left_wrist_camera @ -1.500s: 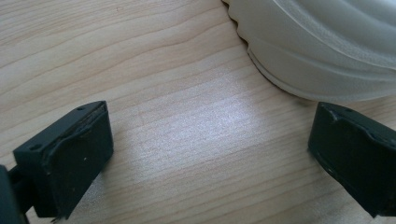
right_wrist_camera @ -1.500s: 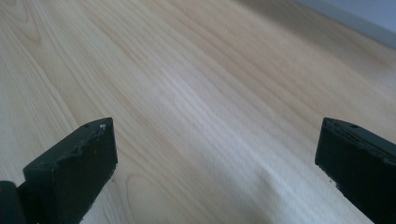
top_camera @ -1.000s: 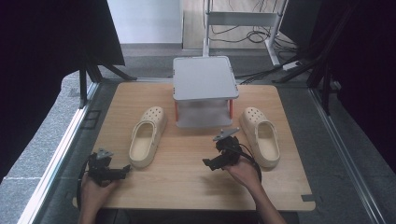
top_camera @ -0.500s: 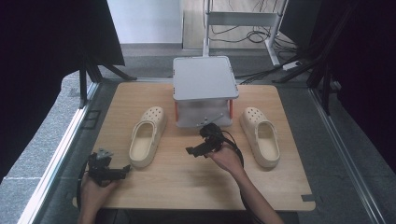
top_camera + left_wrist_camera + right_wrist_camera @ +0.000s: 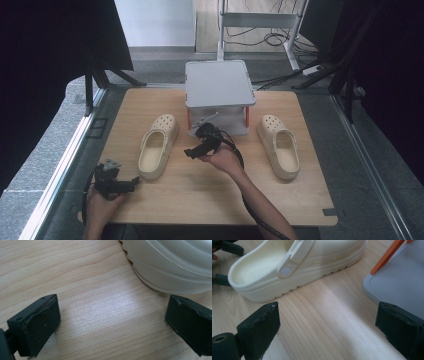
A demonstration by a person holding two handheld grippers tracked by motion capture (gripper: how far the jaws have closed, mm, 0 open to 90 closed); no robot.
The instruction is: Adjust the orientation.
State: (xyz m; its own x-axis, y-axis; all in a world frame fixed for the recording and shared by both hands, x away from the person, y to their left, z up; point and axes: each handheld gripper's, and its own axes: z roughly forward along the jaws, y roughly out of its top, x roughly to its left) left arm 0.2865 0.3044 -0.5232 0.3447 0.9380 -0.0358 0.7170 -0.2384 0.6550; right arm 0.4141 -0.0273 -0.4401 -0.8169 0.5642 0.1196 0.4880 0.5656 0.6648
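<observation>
Two cream clogs lie on the wooden table (image 5: pixel 200 200): the left clog (image 5: pixel 157 145) and the right clog (image 5: pixel 279 145), either side of a grey two-level stand (image 5: pixel 219 82) with orange posts. My right gripper (image 5: pixel 190 152) hovers in front of the stand and points left at the left clog. In the right gripper view the jaws (image 5: pixel 327 332) stand wide over bare wood, the clog's side (image 5: pixel 294 267) just ahead; they have just been closing a little, with nothing between them. My left gripper (image 5: pixel 131 182) rests open near the front left, close to the clog's heel (image 5: pixel 170 265).
The stand's grey base (image 5: pixel 399 282) and an orange post (image 5: pixel 387 257) lie close to the right gripper's right jaw. Black curtains and metal frame legs ring the table. Bare wood stretches between the clogs and along the front edge.
The right hand has moved left and slightly away from the person, from beside the right clog to the front of the stand, near the left clog. The left hand has kept still.
</observation>
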